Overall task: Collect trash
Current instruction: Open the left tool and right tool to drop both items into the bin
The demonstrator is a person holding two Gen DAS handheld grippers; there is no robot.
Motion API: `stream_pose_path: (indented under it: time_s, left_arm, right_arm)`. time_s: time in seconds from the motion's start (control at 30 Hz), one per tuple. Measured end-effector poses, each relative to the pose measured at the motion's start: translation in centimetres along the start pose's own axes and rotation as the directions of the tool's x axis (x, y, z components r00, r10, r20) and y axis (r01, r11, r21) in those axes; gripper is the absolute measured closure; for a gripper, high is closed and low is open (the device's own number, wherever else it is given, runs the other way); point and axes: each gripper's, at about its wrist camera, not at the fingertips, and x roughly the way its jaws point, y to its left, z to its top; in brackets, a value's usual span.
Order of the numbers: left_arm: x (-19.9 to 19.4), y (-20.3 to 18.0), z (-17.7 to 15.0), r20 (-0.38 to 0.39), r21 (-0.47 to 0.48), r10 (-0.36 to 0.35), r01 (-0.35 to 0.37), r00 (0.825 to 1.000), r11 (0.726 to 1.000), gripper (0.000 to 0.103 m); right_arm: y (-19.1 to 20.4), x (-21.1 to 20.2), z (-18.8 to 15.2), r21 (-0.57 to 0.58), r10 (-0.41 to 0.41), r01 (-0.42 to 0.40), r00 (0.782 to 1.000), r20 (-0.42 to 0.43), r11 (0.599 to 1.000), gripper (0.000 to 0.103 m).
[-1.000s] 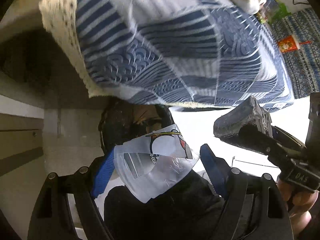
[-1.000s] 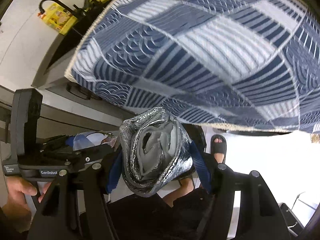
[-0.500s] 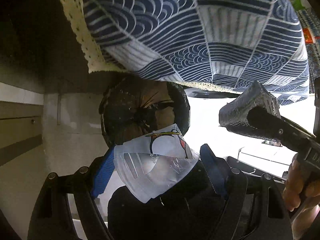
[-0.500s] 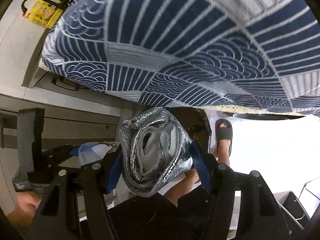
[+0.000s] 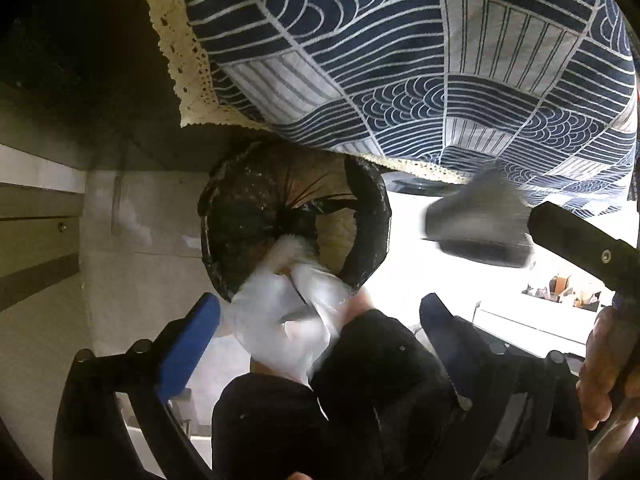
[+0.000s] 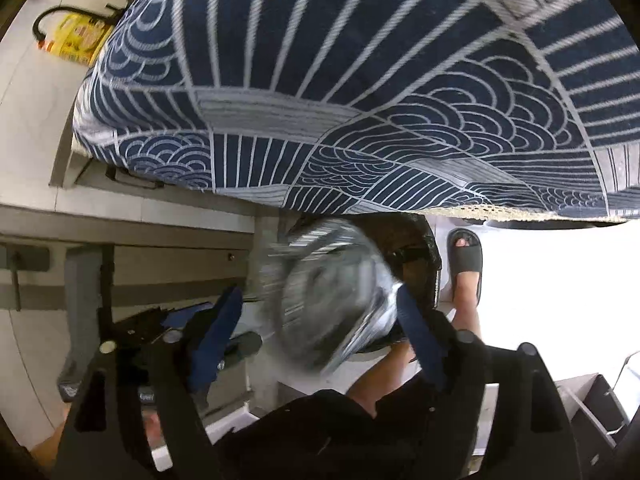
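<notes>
Both views show strong fisheye curvature with dark vignetted corners. Floor (image 5: 420, 240) at right is overexposed to white; the area under the cloth (image 5: 400, 60) lies in deep shadow. Wrapper (image 5: 288, 312) and foil (image 6: 332, 300) are motion-blurred; the cloth weave stays sharp.

Pale floor (image 6: 540, 264), black-lined bin (image 5: 224, 232) and sandalled foot (image 6: 466, 256) standing on it

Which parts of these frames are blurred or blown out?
Left wrist view: the clear plastic wrapper and silver foil bag smear with motion, and the floor is overexposed white. Right wrist view: the foil bag is streaked, with the floor by the sandal blown out.
</notes>
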Motion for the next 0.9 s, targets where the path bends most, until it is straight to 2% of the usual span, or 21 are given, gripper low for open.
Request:
stream_pose_path:
  time_s: [0.1,0.53,0.67,0.77,0.9]
  left_arm:
    - [0.0,0.0,0.0,0.007,-0.005,0.017,-0.017,1.0,1.0,0.007]
    - [-1.8,-0.2,0.7,0.041,-0.008,0.008,-0.008,0.999,1.0,0.007]
    - [-3.2,-0.7,0.9,0.061,0.005,0.005,-0.005,0.998,1.0,0.007]
    - [-4.6,-1.0,1.1,0.07,0.0,-0.023,0.023,0.997,1.0,0.007]
    - [-6.8,-1.8,1.5,0.107,0.025,-0.019,0.016,0.994,1.0,0.007]
  right_arm:
    - [-0.1,-0.2,0.1,0.008,0.004,-0.004,1.0,0.0,1.0,0.022]
    - [-0.4,-2.4,-0.1,0.014,-0.01,0.01,0.999,0.033,1.0,0.022]
    - [-0.4,-3.6,-0.1,0.011,-0.017,0.016,0.998,0.055,1.0,0.022]
    - [-0.3,-5.0,-0.2,0.009,-0.023,0.023,0.997,0.079,1.0,0.022]
    - [-0.1,-7.1,-0.3,0.011,-0.033,0.031,0.992,0.119,0.999,0.022]
